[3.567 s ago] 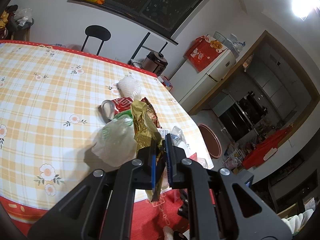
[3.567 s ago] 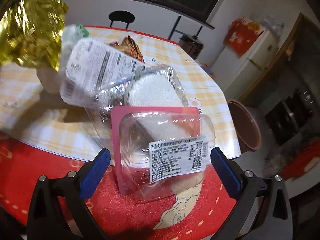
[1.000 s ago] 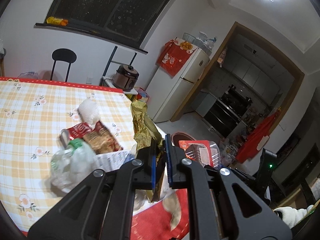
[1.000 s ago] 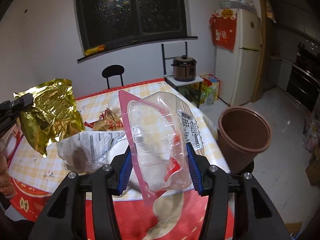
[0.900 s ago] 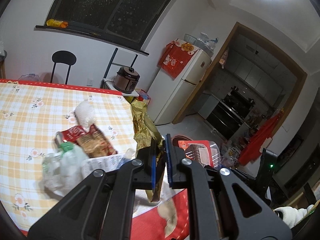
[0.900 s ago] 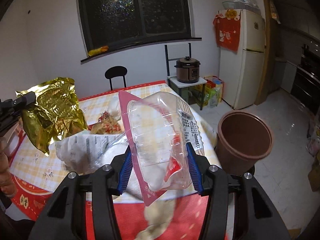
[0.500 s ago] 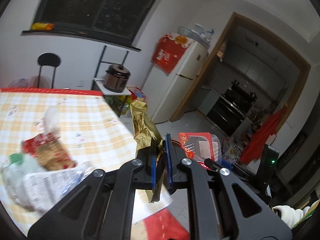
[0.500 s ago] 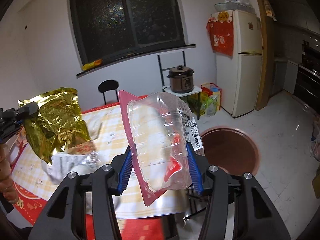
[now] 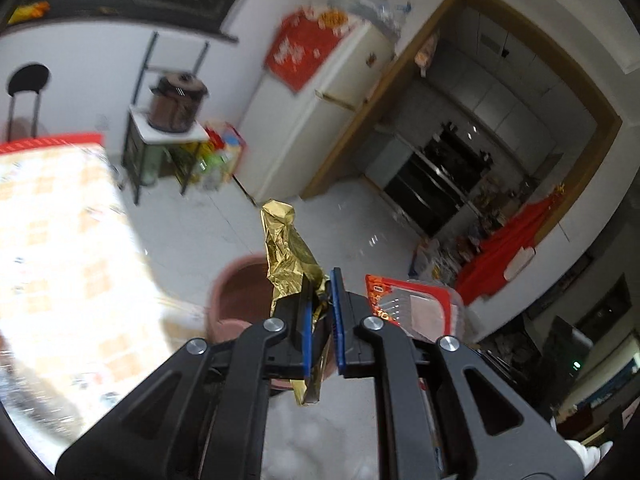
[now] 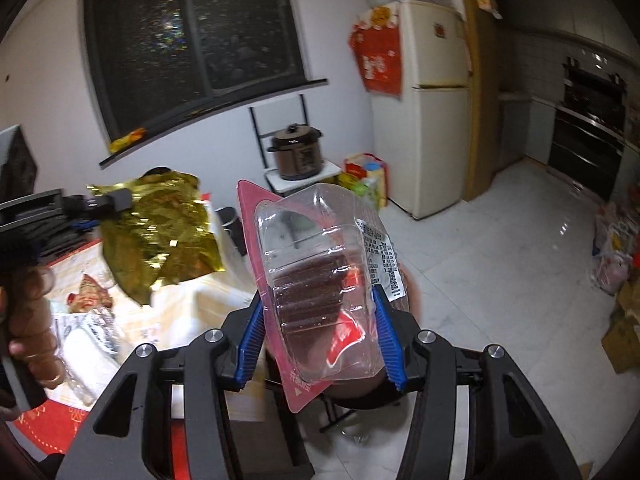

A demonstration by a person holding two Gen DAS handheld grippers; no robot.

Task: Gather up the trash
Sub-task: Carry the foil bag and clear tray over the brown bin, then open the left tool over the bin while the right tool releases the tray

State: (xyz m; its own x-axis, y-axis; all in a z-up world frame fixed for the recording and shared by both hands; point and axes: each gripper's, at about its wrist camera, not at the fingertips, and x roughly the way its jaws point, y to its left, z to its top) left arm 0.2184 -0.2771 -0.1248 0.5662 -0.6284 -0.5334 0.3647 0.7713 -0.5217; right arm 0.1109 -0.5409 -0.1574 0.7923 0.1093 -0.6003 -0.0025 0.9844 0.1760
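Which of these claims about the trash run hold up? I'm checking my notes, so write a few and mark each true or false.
1. The left tongs pinch a gold foil wrapper. True.
2. The right tongs are empty. False: they clamp a clear plastic clamshell tray on a pink backing card.
3. A brown bin stands on the floor beyond the left tongs. True.
4. The pressure cooker sits on top of the fridge. False: it sits on a low stand below the window.
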